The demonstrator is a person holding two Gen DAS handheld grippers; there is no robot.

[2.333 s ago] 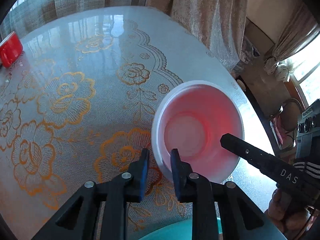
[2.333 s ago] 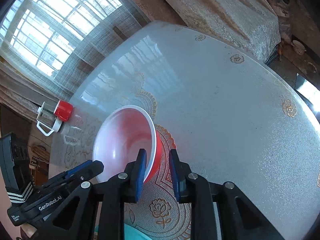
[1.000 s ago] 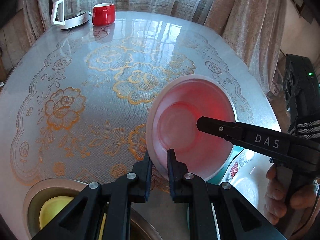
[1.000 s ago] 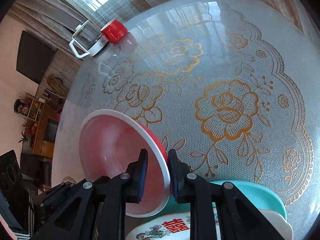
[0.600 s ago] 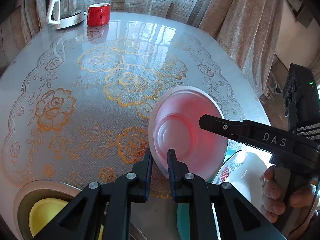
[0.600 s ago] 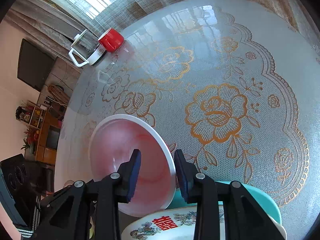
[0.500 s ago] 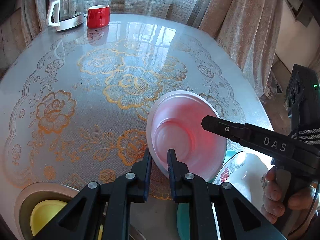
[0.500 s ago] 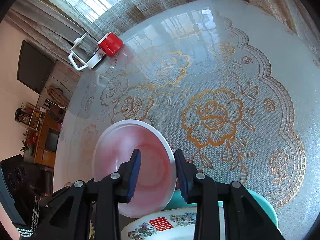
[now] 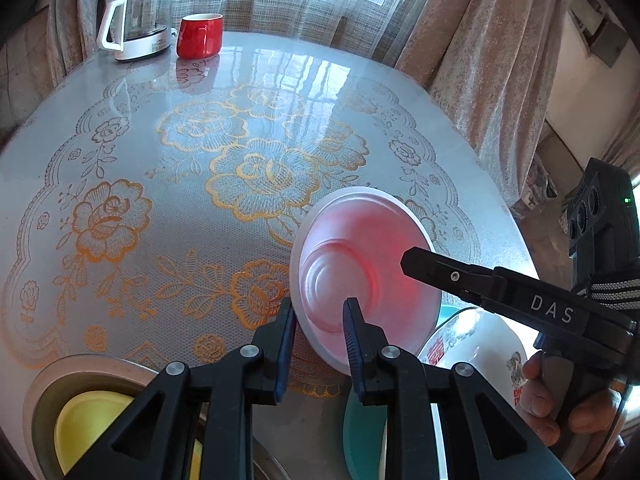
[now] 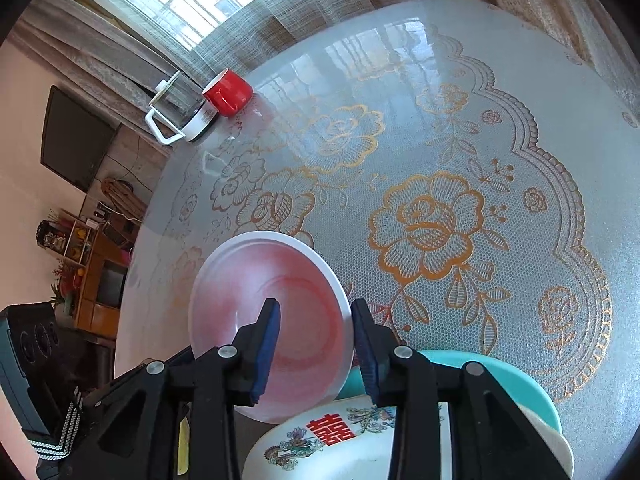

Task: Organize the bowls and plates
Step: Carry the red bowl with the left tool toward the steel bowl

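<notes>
A bowl [image 9: 360, 268], red outside and pale pink inside, sits tilted at the near right of the table, partly over a teal plate [image 10: 500, 372] and a white decorated bowl [image 10: 340, 440]. My left gripper [image 9: 320, 332] straddles its near-left rim; the jaws are opening and a gap shows beside the thin wall. In the right wrist view the same bowl [image 10: 272, 320] has its right rim between the fingers of my right gripper [image 10: 316, 340], whose jaws are also opening and stand clear of it. One right finger [image 9: 460, 280] reaches across the bowl in the left wrist view.
A glass kettle [image 9: 136, 28] and a red mug [image 9: 200, 36] stand at the table's far edge. A metal basin [image 9: 44, 384] holding a yellow bowl [image 9: 88, 428] sits near left. A person's hand [image 9: 576, 396] grips the right tool. Curtains hang behind the table.
Both grippers were shut on the red bowl's rim and have since spread their jaws. The bowl has come down and towards the teal plate and the white bowl.
</notes>
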